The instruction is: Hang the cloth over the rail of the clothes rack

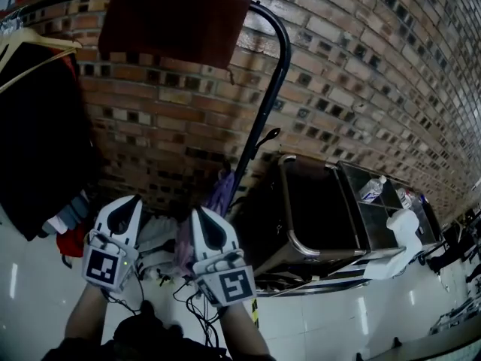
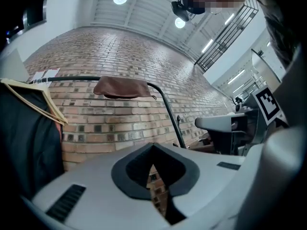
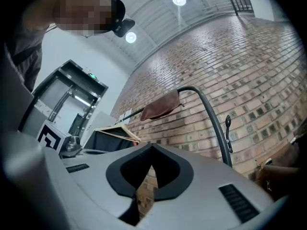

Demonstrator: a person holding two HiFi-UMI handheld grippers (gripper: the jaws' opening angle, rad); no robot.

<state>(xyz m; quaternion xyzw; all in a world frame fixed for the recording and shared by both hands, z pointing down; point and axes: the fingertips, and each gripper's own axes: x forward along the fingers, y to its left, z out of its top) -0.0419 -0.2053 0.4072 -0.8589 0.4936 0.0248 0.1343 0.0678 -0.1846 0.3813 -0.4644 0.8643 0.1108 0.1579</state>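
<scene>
A brown cloth [image 1: 174,22] hangs draped over the black rail [image 1: 275,32] of the clothes rack, in front of the brick wall. It also shows as the brown cloth [image 2: 121,87] in the left gripper view and the brown cloth [image 3: 160,106] in the right gripper view. Both grippers are held low, well below the cloth and apart from it. My left gripper [image 1: 124,207] is shut with nothing between its jaws. My right gripper [image 1: 204,218] is shut and empty too. Their tips point up toward the rack.
Dark garments on a wooden hanger [image 1: 34,45] fill the rack's left end. A purple item [image 1: 220,192] hangs by the rack's post. A dark cart [image 1: 316,209] with bottles [image 1: 372,189] stands to the right on the white tiled floor.
</scene>
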